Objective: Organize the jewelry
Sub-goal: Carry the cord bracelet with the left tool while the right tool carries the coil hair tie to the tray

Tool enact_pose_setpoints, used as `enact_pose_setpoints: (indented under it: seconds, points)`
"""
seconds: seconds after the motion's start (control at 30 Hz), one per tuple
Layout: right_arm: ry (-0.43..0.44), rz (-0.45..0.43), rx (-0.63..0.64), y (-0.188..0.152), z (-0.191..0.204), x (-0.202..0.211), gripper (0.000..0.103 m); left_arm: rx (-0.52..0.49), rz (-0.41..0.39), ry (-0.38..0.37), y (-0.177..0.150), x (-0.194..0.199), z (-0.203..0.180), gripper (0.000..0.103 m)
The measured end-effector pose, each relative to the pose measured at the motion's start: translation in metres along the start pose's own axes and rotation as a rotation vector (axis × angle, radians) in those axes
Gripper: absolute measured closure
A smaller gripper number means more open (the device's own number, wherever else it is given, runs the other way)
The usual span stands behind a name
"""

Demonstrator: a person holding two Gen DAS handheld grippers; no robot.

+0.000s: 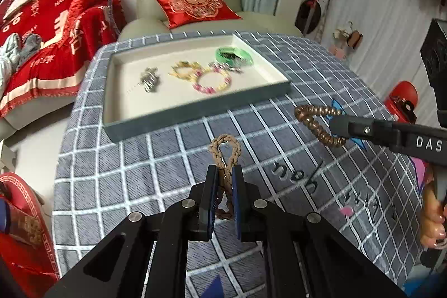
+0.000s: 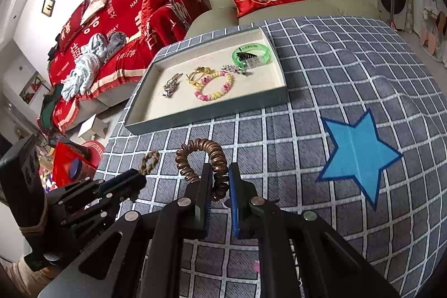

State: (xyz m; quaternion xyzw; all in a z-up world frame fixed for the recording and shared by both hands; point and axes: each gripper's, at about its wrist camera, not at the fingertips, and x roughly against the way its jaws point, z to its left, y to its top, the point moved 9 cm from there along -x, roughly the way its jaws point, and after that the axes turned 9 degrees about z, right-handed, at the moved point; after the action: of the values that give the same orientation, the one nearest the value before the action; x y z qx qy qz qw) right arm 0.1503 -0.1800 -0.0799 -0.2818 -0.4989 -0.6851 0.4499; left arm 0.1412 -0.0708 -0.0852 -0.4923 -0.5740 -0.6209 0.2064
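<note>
My left gripper (image 1: pixel 225 172) is shut on a tan braided rope bracelet (image 1: pixel 225 151) and holds it above the tablecloth in front of the tray. My right gripper (image 2: pixel 220 172) is shut on a brown spiral coil bracelet (image 2: pixel 204 148), which also shows at the right of the left wrist view (image 1: pixel 313 122). The grey jewelry tray (image 1: pixel 195 113) with a cream lining holds a silver piece (image 1: pixel 150 78), a yellow bracelet (image 1: pixel 183 69), a pink and yellow bead bracelet (image 1: pixel 213 81) and a green bangle (image 1: pixel 234 55). The tray also shows in the right wrist view (image 2: pixel 206 113).
The round table wears a grey checked cloth (image 1: pixel 139 186) with a blue star (image 2: pixel 357 152). Behind it stand a green armchair with a red cushion (image 1: pixel 195 4) and a sofa under a red blanket (image 1: pixel 56 32). A red box (image 1: pixel 402 99) sits at the right.
</note>
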Motion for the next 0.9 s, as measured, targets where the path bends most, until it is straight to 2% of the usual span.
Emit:
enact_pose_setpoints:
  seconds: [0.23, 0.47, 0.63, 0.9]
  points:
    - [0.014, -0.015, 0.012, 0.021, 0.01, 0.005, 0.091, 0.061, -0.075, 0.035, 0.037, 0.022, 0.03, 0.077]
    - [0.048, -0.029, -0.008, 0.057, 0.014, 0.012, 0.091, 0.089, -0.149, 0.071, 0.083, 0.044, 0.055, 0.077]
    - [0.052, -0.022, -0.02, 0.084, 0.016, 0.005, 0.091, 0.082, -0.166, 0.084, 0.113, 0.046, 0.064, 0.077]
    - [0.002, -0.005, -0.005, 0.129, 0.019, -0.023, 0.091, 0.107, -0.178, 0.113, 0.163, 0.038, 0.088, 0.077]
